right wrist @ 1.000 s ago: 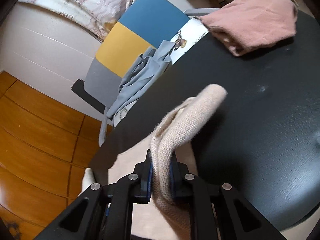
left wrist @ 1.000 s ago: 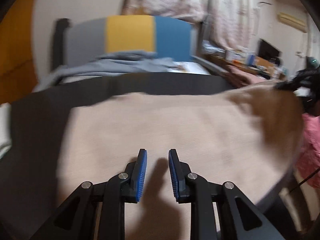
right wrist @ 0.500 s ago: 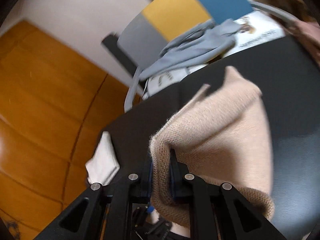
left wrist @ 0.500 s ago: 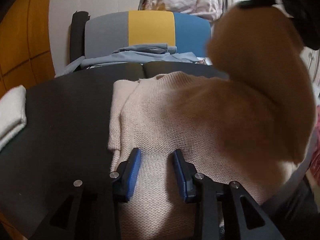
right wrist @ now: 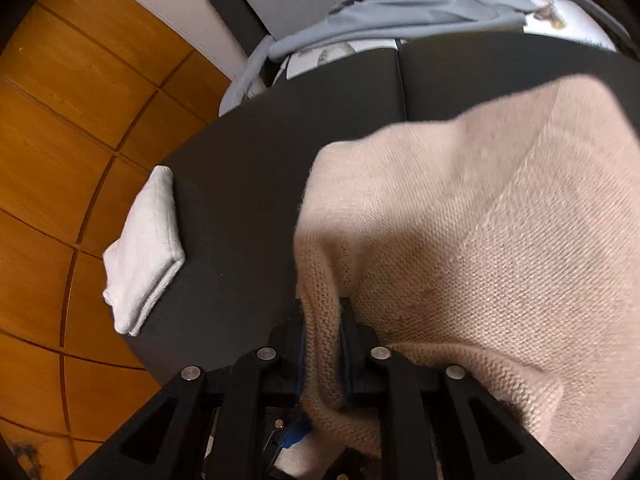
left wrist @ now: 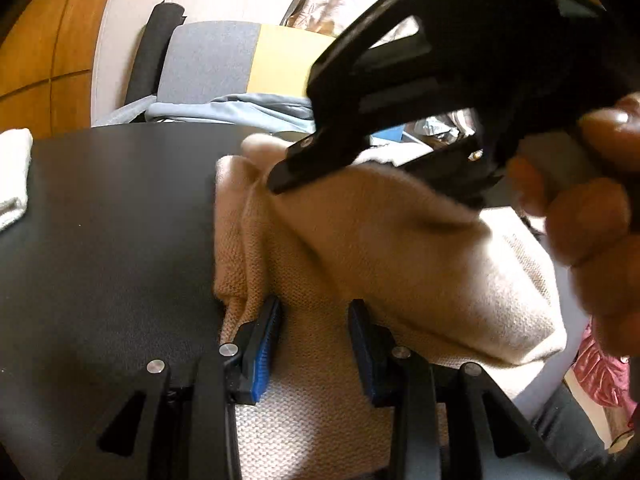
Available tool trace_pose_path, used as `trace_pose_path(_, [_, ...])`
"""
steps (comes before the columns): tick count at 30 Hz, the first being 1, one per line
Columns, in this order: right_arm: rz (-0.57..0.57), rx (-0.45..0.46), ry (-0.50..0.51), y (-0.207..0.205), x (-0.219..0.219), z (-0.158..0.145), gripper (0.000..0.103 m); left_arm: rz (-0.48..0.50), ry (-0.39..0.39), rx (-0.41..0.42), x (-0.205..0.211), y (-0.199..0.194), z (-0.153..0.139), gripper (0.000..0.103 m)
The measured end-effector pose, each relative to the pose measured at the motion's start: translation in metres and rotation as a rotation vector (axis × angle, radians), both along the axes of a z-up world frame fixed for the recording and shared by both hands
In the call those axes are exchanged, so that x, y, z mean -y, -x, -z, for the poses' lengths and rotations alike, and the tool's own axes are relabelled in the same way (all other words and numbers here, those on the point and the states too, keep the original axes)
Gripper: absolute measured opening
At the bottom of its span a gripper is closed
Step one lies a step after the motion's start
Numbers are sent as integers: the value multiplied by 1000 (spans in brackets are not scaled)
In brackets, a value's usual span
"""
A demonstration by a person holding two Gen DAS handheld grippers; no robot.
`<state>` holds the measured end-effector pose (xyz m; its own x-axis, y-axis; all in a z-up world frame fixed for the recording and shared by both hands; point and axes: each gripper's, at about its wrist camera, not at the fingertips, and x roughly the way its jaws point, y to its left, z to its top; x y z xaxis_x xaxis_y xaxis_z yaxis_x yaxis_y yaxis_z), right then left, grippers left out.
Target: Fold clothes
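A beige knit sweater [left wrist: 360, 264] lies on the black table [left wrist: 108, 220]; it also shows in the right wrist view [right wrist: 480, 240]. My left gripper [left wrist: 314, 344] is open, its fingers resting on the sweater near its left edge. My right gripper [right wrist: 322, 328] is shut on a fold of the sweater's edge and holds it raised over the rest of the garment. In the left wrist view the right gripper [left wrist: 400, 80] hangs over the sweater, held by a hand.
A folded white cloth [right wrist: 144, 252] lies at the table's left edge [left wrist: 12, 176]. A grey, yellow and blue chair [left wrist: 224, 60] behind the table carries a grey-blue garment [right wrist: 400, 16]. Wooden floor [right wrist: 60, 120] lies to the left.
My right gripper has carried the sweater fold leftward across the garment, over my left gripper. My left gripper has stayed open on the sweater near its left edge.
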<state>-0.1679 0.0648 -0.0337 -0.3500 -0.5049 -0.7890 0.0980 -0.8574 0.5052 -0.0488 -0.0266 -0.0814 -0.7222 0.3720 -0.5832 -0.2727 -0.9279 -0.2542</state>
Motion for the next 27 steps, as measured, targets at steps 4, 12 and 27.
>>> trace_pose_path(4, [-51, -32, 82, -4, -8, -14, 50, 10, -41, 2, 6, -6, -2, 35])
trace_pose_path(12, [5, -281, 102, -58, -87, -53, 60, -27, -320, 96, 45, -18, 0, 35])
trace_pose_path(27, [-383, -332, 48, -113, -25, -10, 45, -164, -429, 226, 95, -20, 0, 35])
